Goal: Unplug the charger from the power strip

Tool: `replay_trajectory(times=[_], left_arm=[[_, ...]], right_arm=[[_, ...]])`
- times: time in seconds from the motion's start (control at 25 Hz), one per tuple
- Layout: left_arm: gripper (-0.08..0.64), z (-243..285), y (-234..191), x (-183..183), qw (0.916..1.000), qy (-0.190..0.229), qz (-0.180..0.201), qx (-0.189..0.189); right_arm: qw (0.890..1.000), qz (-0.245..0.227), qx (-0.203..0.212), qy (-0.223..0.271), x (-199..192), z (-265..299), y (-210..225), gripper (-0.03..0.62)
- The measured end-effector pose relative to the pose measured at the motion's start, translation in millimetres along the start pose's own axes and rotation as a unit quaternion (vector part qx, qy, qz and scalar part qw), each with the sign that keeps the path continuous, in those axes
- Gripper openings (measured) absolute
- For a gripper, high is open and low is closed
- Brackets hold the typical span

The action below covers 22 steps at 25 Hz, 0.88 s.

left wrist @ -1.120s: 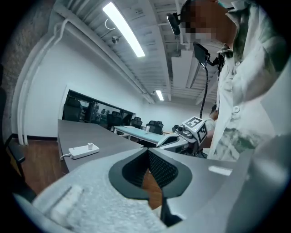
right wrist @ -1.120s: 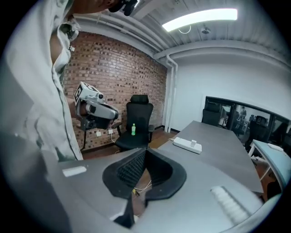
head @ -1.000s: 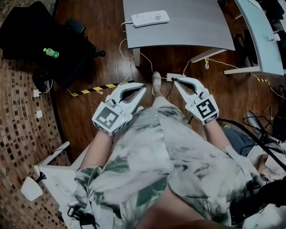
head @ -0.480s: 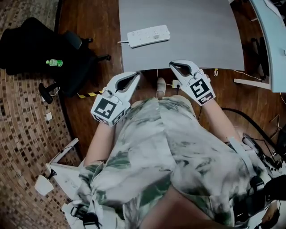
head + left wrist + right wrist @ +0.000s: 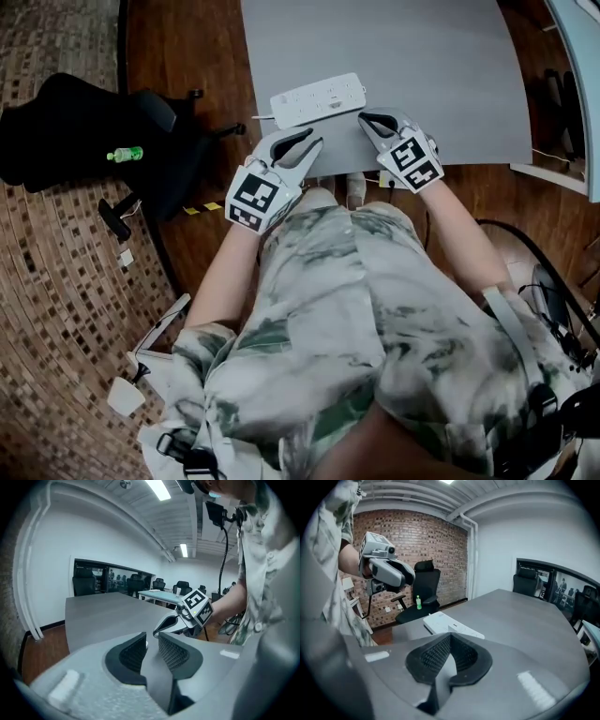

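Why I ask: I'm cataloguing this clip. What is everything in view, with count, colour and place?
table: one, grey, ahead of the person.
power strip: one, white, on the table near its front edge.
charger: one, white, plugged into the power strip.
office chair: one, black, left of the table.
bottle: one, green, on the office chair.
left tool: one, light grey, at the table edge; jaws have just been opening, nothing between.
right tool: one, light grey, beside the power strip; shut, empty.

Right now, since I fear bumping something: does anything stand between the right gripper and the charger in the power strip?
Nothing visible does: only bare table lies between the right gripper and the charger plugged into the power strip.
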<state>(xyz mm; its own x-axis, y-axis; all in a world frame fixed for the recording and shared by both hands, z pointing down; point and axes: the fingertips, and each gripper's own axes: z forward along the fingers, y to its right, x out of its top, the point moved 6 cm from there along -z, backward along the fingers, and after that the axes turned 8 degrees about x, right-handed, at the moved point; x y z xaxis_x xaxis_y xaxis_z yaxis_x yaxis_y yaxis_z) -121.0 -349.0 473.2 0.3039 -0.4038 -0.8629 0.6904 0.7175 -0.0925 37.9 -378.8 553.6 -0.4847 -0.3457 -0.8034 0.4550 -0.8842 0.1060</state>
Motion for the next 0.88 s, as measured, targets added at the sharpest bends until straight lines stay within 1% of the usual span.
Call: replay_trajectory(times=[0.12,0.24,0.32,0.48,0.6,0.68,0.76,0.8,0.88], left_arm=[[0.1,34,-22,-10,0.999,-0.029,0.031,-0.012],[0.124,68,-33,-18,0.9953,-0.06,0.07,-0.027],[0.133,90,-37,-25,0.9905,-0.085,0.099,-0.042],[0.137,126,-39,-45,0.9775,-0.132,0.151,-0.065],[0.137,142,-43,-49,0.9733,-0.144,0.166,-0.065],[0.14,151,-42,-52,0.9696,-0.154,0.175,-0.075],[0.135,157,-38,-57,0.9656,-0.163,0.183,-0.087],[0.114,160,-37,-59,0.9638,-0.167,0.187,-0.092],[0.106,161,-35,-60,0.9609,-0.17,0.195,-0.101]], right_arm=[[1.0,0.009,-0.004,-0.025,-5,26,18,0.006],[0.999,0.008,-0.002,-0.053,-9,44,32,0.006],[0.997,0.006,0.002,-0.073,-12,54,40,0.006],[0.994,-0.003,0.014,-0.11,-21,72,46,0.006],[0.993,-0.02,0.021,-0.115,-26,77,45,0.005],[0.993,-0.028,0.024,-0.114,-29,75,43,0.0],[0.992,-0.03,0.032,-0.121,-29,76,43,-0.003],[0.991,-0.028,0.035,-0.126,-28,76,43,-0.003],[0.99,-0.022,0.038,-0.134,-26,75,43,-0.003]])
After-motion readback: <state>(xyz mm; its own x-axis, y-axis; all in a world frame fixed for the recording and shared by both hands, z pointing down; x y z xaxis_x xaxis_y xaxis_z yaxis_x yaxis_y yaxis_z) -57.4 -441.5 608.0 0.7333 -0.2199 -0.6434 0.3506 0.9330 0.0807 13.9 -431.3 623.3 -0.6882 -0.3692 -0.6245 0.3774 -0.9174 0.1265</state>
